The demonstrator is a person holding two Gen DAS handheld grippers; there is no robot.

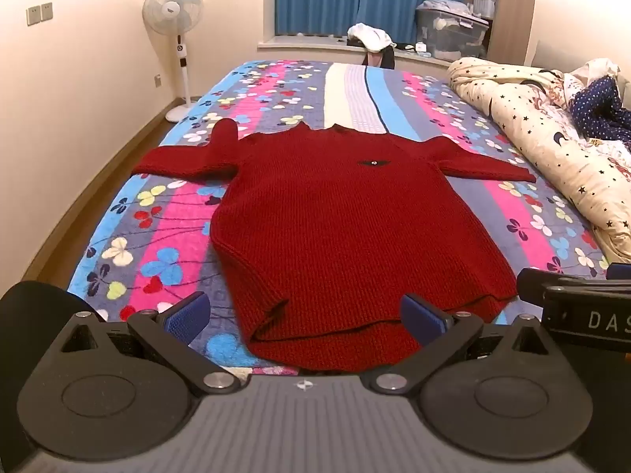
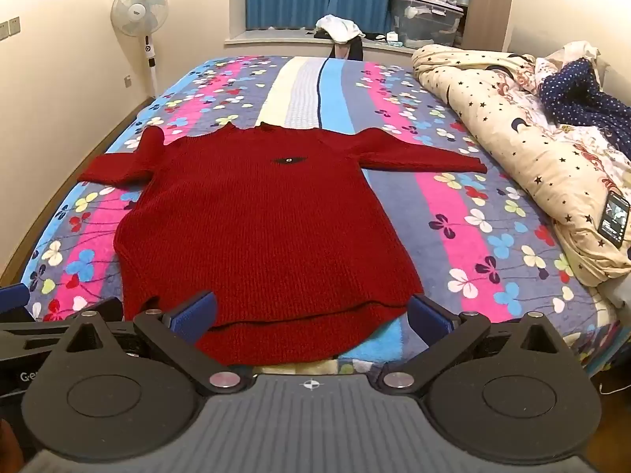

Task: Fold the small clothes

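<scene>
A dark red knitted sweater [image 1: 347,220] lies flat on the flowered bedspread, neck away from me, both sleeves spread out; its left sleeve is bent upward at the shoulder. It also shows in the right wrist view [image 2: 260,228]. My left gripper [image 1: 305,317] is open and empty, its blue pads either side of the sweater's near hem. My right gripper [image 2: 311,317] is open and empty, over the hem's right part. The right gripper's body shows at the right edge of the left wrist view [image 1: 583,303].
A rolled star-print quilt [image 2: 512,126] with a dark dotted garment [image 2: 583,94] lies along the bed's right side; a phone [image 2: 613,222] rests on it. A standing fan [image 1: 175,39] is by the left wall. Clothes and storage boxes [image 1: 449,31] sit at the window.
</scene>
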